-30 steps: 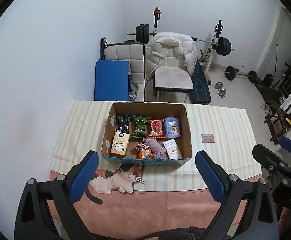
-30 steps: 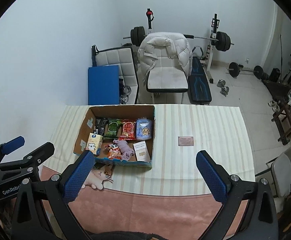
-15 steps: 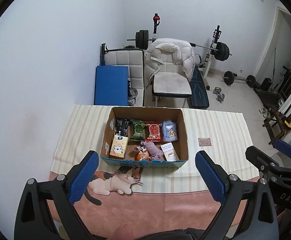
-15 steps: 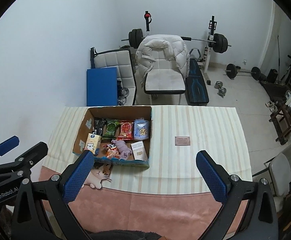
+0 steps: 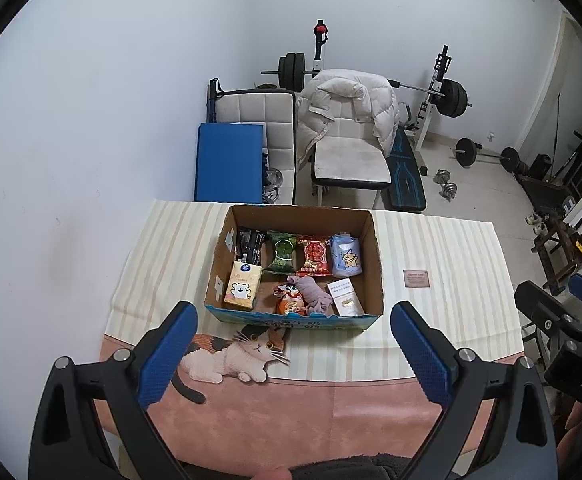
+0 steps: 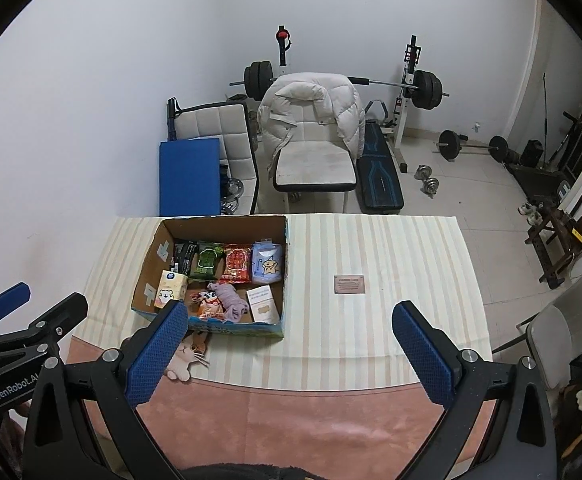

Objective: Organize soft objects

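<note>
Plainly, both grippers hang above the near edge of the table with nothing between their fingers: the left gripper (image 5: 293,344) has its blue pads spread wide, and the right gripper (image 6: 291,344) is spread just as wide. The soft things all lie inside the cardboard box (image 5: 375,256) at the centre of the left wrist view: a black pack, a green packet (image 5: 282,252), a red packet (image 5: 314,255) and a light blue pouch (image 5: 346,255) in a row along the far wall, then a yellow tissue pack (image 5: 243,286), an orange packet, a crumpled purple cloth (image 5: 314,295) and a white carton (image 5: 345,298) nearer the front. No soft thing shows loose on the cloth outside the box. That fits either a finished tidy or a box about to be sorted, and I cannot tell which. Any grasp here would do best from above, pads either side of a packet's middle, squeezing lightly so it does not buckle.

A striped tablecloth (image 6: 403,248) with a printed cat covers the table, with a small brown card (image 6: 349,284) right of centre. Behind, in the upper frame, stand a white chair with a padded jacket (image 5: 347,100), a blue mat, and barbell racks on a tiled floor
</note>
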{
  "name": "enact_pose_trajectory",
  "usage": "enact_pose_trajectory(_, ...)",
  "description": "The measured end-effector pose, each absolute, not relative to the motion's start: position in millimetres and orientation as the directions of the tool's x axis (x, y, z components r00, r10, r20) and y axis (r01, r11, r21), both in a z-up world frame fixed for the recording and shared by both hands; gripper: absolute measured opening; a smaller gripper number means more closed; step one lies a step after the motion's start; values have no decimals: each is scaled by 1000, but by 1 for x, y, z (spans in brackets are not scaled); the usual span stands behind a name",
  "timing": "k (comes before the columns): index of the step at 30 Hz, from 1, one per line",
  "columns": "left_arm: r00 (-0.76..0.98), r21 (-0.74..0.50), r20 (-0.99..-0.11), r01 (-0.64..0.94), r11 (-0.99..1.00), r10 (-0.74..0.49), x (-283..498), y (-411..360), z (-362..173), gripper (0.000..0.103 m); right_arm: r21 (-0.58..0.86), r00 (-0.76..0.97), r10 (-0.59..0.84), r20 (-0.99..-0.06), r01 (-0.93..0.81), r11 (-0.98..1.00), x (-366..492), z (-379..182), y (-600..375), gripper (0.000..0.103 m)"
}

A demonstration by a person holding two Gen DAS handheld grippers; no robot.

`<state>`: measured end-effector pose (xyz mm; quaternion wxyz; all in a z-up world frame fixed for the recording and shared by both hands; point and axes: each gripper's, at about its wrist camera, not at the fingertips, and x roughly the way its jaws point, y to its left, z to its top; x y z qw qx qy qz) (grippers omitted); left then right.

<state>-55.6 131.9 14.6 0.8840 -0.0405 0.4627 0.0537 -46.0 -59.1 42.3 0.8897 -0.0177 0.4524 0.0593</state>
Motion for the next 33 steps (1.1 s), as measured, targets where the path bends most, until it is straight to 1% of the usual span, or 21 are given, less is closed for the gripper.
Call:
enact_pose_trajectory(18, 597, -31, -799, -152, 988, 67, -58, 136, 25, 99, 10, 587, 83, -805, -126, 992, -46, 48, -64, 103)
enact_pose_trajectory(33, 605, -19, -794, -125, 992, 61, -58, 134, 28, 99, -3, 592, 67, -803, -116, 993, -50, 48, -62, 103)
